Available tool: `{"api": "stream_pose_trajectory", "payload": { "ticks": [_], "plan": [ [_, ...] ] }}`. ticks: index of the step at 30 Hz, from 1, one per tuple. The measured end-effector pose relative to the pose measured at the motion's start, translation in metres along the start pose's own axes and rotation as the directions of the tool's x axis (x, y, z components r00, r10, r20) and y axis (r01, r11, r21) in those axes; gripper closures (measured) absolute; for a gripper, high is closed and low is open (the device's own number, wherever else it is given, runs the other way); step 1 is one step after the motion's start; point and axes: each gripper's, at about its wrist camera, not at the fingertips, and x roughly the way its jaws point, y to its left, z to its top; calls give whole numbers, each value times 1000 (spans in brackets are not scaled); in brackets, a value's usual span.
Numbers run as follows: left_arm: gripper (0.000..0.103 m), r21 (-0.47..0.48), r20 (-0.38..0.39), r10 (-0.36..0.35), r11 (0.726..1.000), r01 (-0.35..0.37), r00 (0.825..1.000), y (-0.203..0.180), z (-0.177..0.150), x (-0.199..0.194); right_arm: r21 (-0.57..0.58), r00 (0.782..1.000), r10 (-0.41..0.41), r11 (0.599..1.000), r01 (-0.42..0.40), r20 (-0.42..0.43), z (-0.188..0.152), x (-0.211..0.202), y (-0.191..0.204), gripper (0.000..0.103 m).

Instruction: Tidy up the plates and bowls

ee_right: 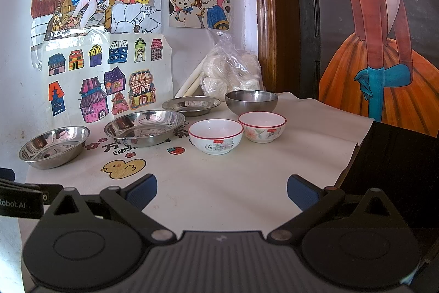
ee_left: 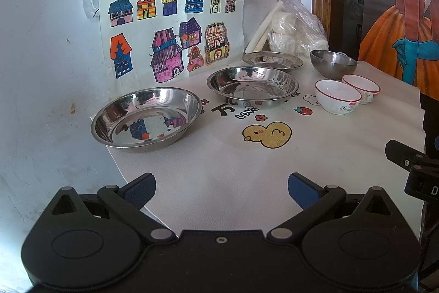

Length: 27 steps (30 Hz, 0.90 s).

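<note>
Three steel plates stand in a row along the wall: a near one (ee_left: pixel 145 118) (ee_right: pixel 55 146), a middle one (ee_left: pixel 252 84) (ee_right: pixel 145 128) and a far one (ee_left: pixel 273 61) (ee_right: pixel 191 105). A steel bowl (ee_left: pixel 333 63) (ee_right: pixel 251 100) stands behind two white red-rimmed bowls, one nearer (ee_left: pixel 337 96) (ee_right: pixel 216 136) and one farther (ee_left: pixel 361 88) (ee_right: pixel 262 126). My left gripper (ee_left: pixel 221 190) is open and empty over the front of the table. My right gripper (ee_right: pixel 221 190) is open and empty too, in front of the white bowls.
A white tablecloth (ee_left: pixel 247 169) (ee_right: pixel 219 183) with a yellow duck print (ee_left: pixel 267 134) (ee_right: pixel 123 168) covers the table. A plastic bag of white buns (ee_left: pixel 293 29) (ee_right: pixel 233 70) leans in the back corner. Drawings (ee_left: pixel 170 32) hang on the wall. The table's right edge drops off to dark (ee_right: pixel 389 155).
</note>
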Motion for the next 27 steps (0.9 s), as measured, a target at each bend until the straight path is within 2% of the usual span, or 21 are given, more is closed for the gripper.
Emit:
{"api": "stream_pose_trajectory", "payload": {
  "ticks": [18,27],
  "plan": [
    [1,9,0,-3,1000,3,1000,-4,-1,-2,0,1000,-1,1000,1,-1,0,1,0,0],
    [1,24,12,-18,1000,17,1000,1,13,0,-19,1000,0,1000,0,2,9,3,-4,0]
  ]
}}
